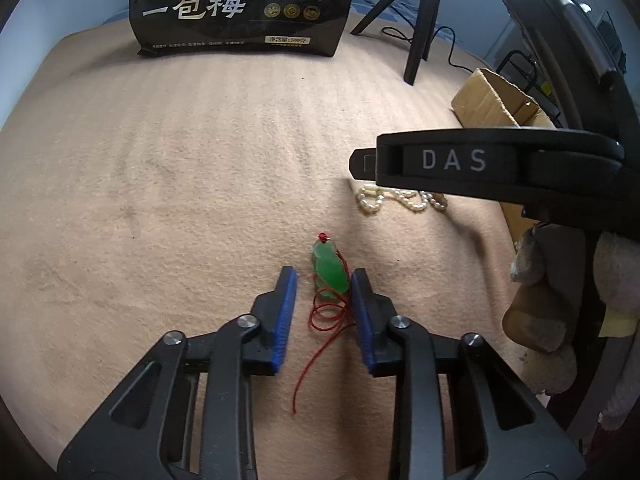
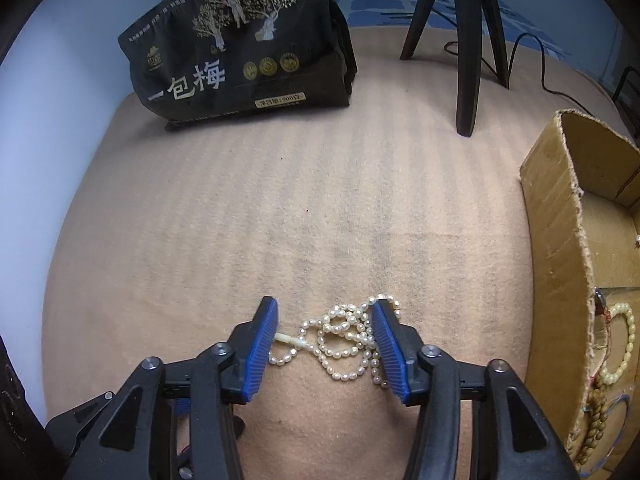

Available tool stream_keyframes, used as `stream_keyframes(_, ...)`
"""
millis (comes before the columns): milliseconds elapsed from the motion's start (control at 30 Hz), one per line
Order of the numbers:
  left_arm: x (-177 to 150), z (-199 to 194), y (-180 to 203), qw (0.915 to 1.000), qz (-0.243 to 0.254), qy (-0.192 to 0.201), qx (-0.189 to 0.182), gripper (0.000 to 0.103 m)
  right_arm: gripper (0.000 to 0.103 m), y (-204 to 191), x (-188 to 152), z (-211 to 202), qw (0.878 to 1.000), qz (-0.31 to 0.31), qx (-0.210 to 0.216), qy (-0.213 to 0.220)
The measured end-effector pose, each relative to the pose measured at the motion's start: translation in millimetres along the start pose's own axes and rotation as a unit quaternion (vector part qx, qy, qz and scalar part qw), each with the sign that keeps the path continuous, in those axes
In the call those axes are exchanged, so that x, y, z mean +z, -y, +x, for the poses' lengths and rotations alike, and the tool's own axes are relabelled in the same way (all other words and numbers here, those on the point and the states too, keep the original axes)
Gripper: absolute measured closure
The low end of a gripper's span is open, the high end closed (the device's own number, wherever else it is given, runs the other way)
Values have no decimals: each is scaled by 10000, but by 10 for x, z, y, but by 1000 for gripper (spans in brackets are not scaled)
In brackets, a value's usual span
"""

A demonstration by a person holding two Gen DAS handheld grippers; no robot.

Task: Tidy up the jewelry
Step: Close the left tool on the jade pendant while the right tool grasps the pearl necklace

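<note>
- The beige blanket (image 2: 320, 208) carries everything; a black snack bag (image 2: 240, 44) printed with white characters stands at its far edge, and an open cardboard box (image 2: 560, 240) sits to the right with bead bracelets (image 2: 620, 344) inside.
- The pearl necklace (image 2: 344, 340), a tangled heap of small cream beads with a pale clasp, lies on the blanket between the spread jaws of the right gripper (image 2: 324, 336), touching its right pad.
- The green jade pendant (image 1: 330, 270), on a looped red cord (image 1: 324, 328), lies between the parted jaws of the left gripper (image 1: 325, 284), closer to the right pad.
</note>
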State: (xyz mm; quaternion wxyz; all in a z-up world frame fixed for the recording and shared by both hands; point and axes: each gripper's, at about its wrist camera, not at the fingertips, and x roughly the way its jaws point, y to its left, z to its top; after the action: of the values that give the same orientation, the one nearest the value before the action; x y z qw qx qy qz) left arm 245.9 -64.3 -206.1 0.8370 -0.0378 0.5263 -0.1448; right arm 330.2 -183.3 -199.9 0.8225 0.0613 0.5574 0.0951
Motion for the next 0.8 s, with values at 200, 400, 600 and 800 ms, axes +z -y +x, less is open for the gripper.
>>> stream_keyframes(200,-1,-2,-22,9999,37,1,135,86,45,-33,37,96,9999,-121,-51,-83)
stream_keyframes(400,-18,-43,-62,9996,16,20,274,87,49,-121,-9,119,9985,-449,-269,-160)
stream_keyframes(600,-41,-84,-95,9993,28,44,359,87,73,-210,-149,90,9956,-791,-492,-98)
stream_keyframes(800,-42,-125,-81,9991,21,78,409,88,95,-139,-237,9,9963,-783,-345,-70)
